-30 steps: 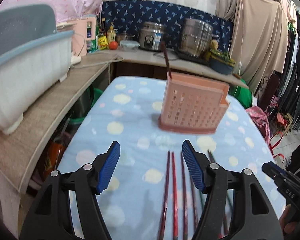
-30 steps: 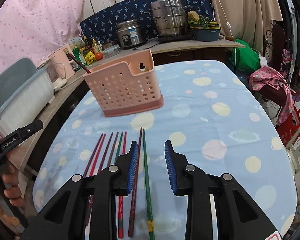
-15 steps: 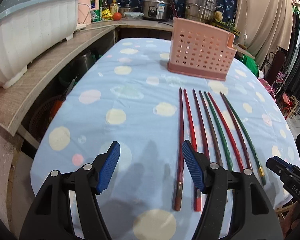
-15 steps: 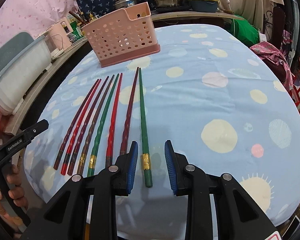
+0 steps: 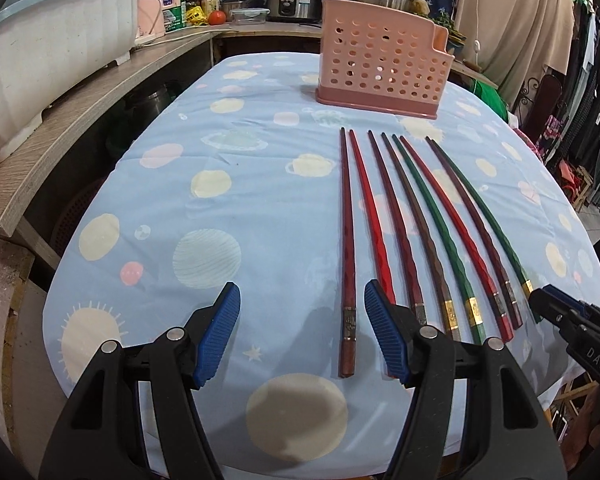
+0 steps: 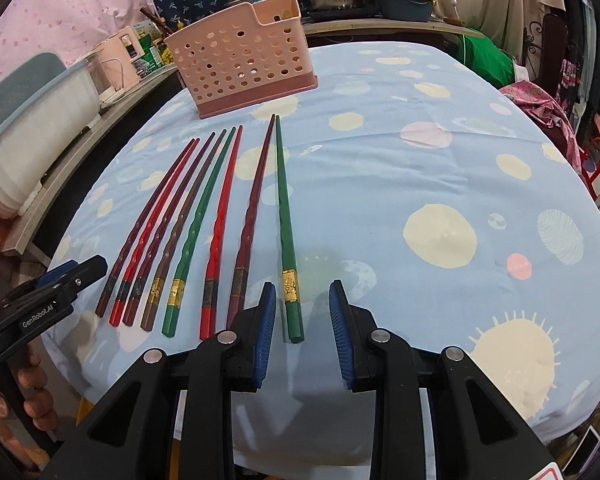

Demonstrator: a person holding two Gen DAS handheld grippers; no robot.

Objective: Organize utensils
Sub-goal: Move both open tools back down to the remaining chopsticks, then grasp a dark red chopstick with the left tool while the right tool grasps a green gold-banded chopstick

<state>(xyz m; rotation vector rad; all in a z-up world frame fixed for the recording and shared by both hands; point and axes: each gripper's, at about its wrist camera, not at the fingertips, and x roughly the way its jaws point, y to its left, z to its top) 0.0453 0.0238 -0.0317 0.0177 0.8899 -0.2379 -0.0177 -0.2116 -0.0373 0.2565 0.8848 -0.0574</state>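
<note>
Eight chopsticks [image 6: 220, 216] lay side by side on the tablecloth [image 6: 440, 168], tips toward the pink holder [image 6: 240, 68], which stood just beyond them. The right gripper [image 6: 302, 336] hung over the butt of the green stick [image 6: 286, 240] farthest right of the holder, jaws apart and pinching nothing. The left gripper [image 5: 302, 334] stood spread wider about the leftmost stick [image 5: 346, 240], also untouched. The step looked like the first pickup; next, each should lower and close on its stick.
</note>
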